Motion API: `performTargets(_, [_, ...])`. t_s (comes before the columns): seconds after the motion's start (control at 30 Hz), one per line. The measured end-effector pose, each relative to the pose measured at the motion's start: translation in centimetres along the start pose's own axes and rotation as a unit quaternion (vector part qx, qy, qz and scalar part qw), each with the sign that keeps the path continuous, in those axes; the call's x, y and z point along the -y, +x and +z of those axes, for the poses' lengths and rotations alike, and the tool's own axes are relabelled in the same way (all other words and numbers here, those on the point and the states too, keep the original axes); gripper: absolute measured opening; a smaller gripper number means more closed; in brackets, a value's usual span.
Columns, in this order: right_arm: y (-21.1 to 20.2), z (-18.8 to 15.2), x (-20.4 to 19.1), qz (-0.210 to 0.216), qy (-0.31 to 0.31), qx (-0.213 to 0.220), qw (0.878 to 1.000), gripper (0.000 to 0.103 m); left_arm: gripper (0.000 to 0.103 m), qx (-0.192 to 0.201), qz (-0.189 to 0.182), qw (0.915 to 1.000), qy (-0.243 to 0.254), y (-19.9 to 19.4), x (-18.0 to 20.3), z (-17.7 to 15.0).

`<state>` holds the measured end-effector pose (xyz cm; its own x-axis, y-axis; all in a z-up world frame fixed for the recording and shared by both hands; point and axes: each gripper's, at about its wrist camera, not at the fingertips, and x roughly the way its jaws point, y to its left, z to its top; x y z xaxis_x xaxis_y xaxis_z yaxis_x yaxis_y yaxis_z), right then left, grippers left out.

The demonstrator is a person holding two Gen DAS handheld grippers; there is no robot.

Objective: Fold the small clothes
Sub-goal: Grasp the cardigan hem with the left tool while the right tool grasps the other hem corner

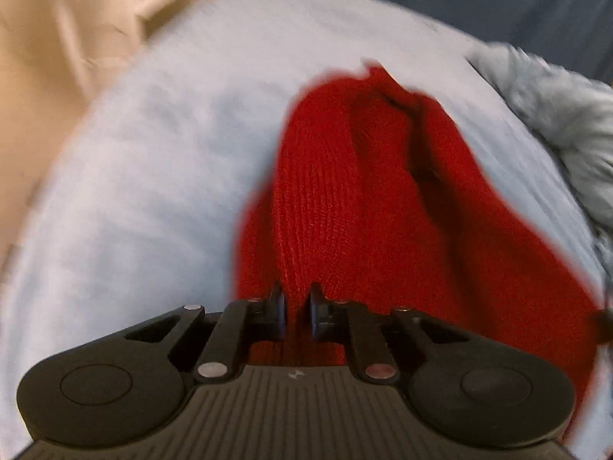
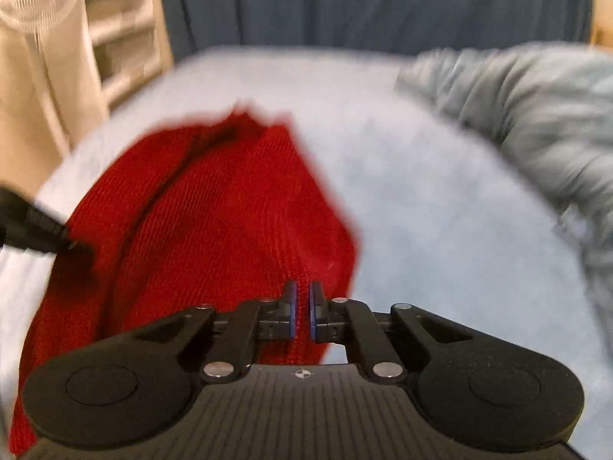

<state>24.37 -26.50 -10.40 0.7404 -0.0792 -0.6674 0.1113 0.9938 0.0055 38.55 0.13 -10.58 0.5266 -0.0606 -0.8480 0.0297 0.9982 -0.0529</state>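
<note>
Pale blue bedsheet (image 1: 134, 161) carries the red knit garment (image 1: 345, 199). Left gripper (image 1: 297, 312) and right gripper (image 2: 302, 308) each pinch its near edge, jaws nearly closed. Risk: thin knit slipping free or bunching unevenly during the fold.

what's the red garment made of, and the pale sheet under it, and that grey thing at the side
Red garment: knitted yarn, matte, probably wool or acrylic; fine vertical ribs of stitches show.
Pale blue sheet: soft woven fabric, matte, likely cotton; blur hides the weave.
Grey blanket: plush or fleece by its fuzzy, bunched surface, though motion blur leaves that open.
</note>
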Motion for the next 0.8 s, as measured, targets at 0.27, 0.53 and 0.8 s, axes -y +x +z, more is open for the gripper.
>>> performTargets(0.27, [-10.6, 4.5, 9.6, -0.113, 0.071, 0.14, 0.981, 0.003, 0.007, 0.098, 0.081, 0.9898, -0.064, -10.8, -9.9, 1.2])
performTargets(0.53, [-24.0, 4.3, 10.7, -0.181, 0.011, 0.269, 0.946, 0.0, 0.007, 0.14, 0.11, 0.9823, -0.059, -20.4, -14.6, -1.2])
performTargets(0.8, [-14.8, -1.6, 10.2, -0.036, 0.069, 0.074, 0.994, 0.07, 0.007, 0.132, 0.124, 0.9832, 0.021, -19.9, -11.8, -5.8])
